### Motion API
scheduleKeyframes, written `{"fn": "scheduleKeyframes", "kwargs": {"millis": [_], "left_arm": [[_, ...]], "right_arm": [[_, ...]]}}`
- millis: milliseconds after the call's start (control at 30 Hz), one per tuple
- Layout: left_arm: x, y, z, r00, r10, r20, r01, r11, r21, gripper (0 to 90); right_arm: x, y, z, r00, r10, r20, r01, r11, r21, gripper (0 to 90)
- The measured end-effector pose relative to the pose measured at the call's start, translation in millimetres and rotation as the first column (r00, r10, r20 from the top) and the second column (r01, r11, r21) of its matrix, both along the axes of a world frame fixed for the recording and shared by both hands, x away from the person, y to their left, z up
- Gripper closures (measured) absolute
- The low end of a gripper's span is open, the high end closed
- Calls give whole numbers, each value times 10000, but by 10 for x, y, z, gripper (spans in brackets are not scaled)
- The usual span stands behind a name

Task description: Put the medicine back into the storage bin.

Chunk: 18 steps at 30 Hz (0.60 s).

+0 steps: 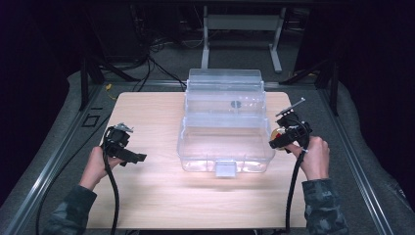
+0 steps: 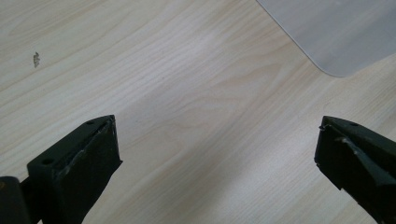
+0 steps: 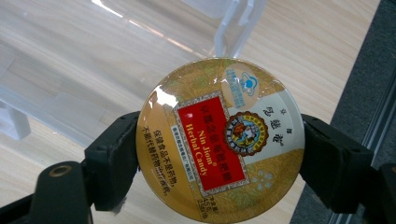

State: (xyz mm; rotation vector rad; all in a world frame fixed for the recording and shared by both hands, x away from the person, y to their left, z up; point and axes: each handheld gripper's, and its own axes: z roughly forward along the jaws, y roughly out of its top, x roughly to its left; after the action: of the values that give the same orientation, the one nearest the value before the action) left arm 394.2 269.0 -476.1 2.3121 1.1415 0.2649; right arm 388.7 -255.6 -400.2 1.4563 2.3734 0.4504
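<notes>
A pale wooden table (image 1: pixel 147 196) fills the scene from above, with a clear plastic bin (image 1: pixel 225 132) at its centre, lid thrown back toward 12 o'clock and its inside looking bare. At 3 o'clock from the bin, just beside its right wall, the right gripper (image 1: pixel 280 138) carries a round candy tin (image 3: pixel 219 135) — gold, with a red label — clamped across its width between both jaws, which stand wide to span it. Seen along that gripper's own jaws, the tin hangs face-on to the camera, above the table edge with the bin's clear wall behind it. By this reading the pick-up is done and the drop is what remains: the tin has yet to cross the rim and come down inside. The right hand (image 1: pixel 313 156) grips its handle from 5 o'clock, forearm rising from the bottom edge, gripper angled in toward the bin. At 9 o'clock, well apart from the bin, the left gripper (image 1: pixel 139 157) hovers low over bare wood — jaws spread wide, nothing between them — with the left hand (image 1: pixel 98 164) wrapped round its handle.
</notes>
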Motion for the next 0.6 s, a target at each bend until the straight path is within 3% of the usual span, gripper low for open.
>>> {"fn": "scheduleKeyframes", "kwargs": {"millis": [600], "left_arm": [[-6, 5, -17, 10000, -28, -85, 28, 10000, 6, 0]], "right_arm": [[204, 366, -132, 9956, 825, -436, -813, 9963, 287, 198]]}}
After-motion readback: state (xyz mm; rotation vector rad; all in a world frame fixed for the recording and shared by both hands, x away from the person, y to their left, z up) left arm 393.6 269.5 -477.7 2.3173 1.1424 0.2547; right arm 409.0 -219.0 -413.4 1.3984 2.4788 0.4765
